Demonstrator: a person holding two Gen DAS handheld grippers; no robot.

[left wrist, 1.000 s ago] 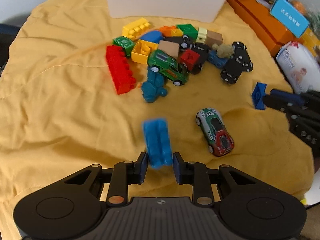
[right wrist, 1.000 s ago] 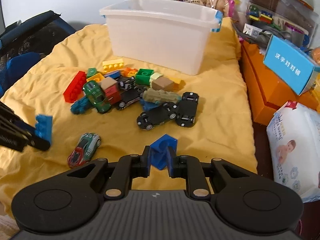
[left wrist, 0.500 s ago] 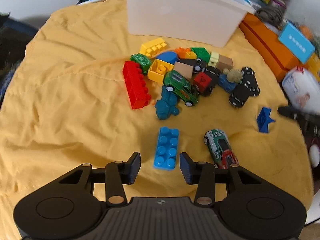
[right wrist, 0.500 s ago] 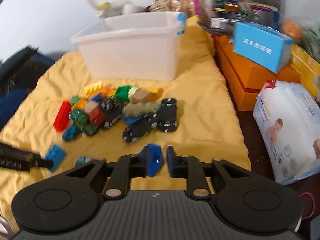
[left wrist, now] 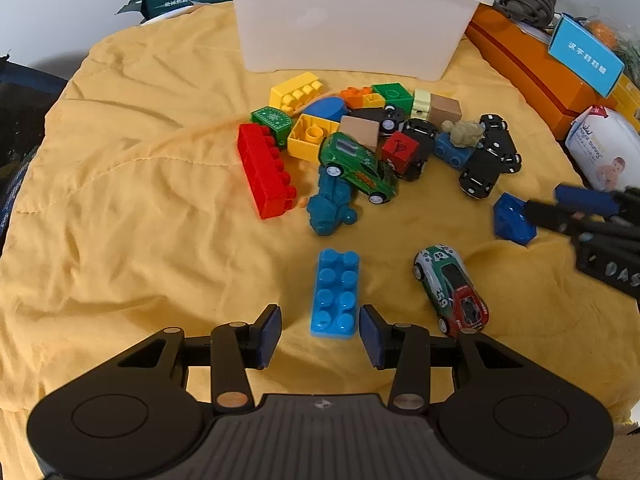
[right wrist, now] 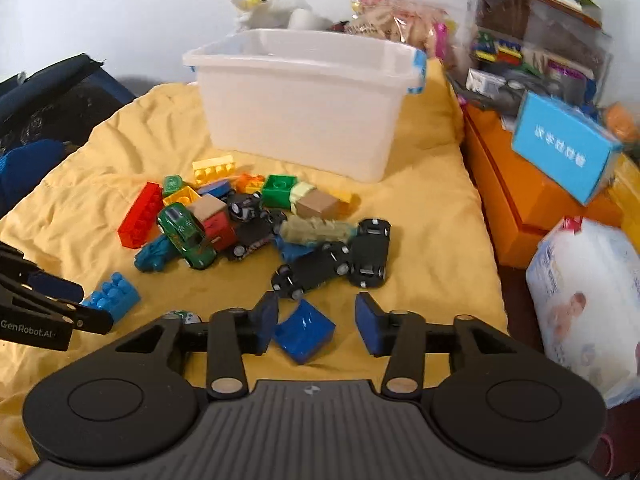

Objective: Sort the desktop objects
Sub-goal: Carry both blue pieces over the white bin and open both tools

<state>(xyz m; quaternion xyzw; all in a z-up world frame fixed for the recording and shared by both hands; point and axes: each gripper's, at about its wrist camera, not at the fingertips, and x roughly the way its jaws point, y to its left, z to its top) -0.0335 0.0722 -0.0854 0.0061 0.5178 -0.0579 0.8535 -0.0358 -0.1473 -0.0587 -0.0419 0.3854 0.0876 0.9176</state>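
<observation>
A light blue studded brick (left wrist: pixel 336 294) lies flat on the yellow cloth (left wrist: pixel 120 200) between the fingers of my left gripper (left wrist: pixel 319 314), which is open and not touching it. My right gripper (right wrist: pixel 316 308) has its jaws opening; a dark blue curved piece (right wrist: pixel 304 330) rests on the cloth between them, close to the left pad and not pressed. Each gripper shows in the other's view: the right gripper (left wrist: pixel 544 200) by the dark blue piece (left wrist: pixel 514 218), the left gripper (right wrist: pixel 94 304) by the brick (right wrist: pixel 112 296). A white bin (right wrist: pixel 304 120) stands behind.
A heap of bricks and toy cars sits mid-cloth: a red brick (left wrist: pixel 266 176), a green car (left wrist: pixel 358 166), black cars (left wrist: pixel 492 156). A white, green and red racing car (left wrist: pixel 450 290) lies alone. On the right are an orange box (left wrist: pixel 520 64) and a wipes pack (right wrist: pixel 588 300).
The left jaws let go of the light blue brick, which now lies on the cloth. The right jaws, shut on the dark blue piece before, have spread and the piece has dropped onto the cloth.
</observation>
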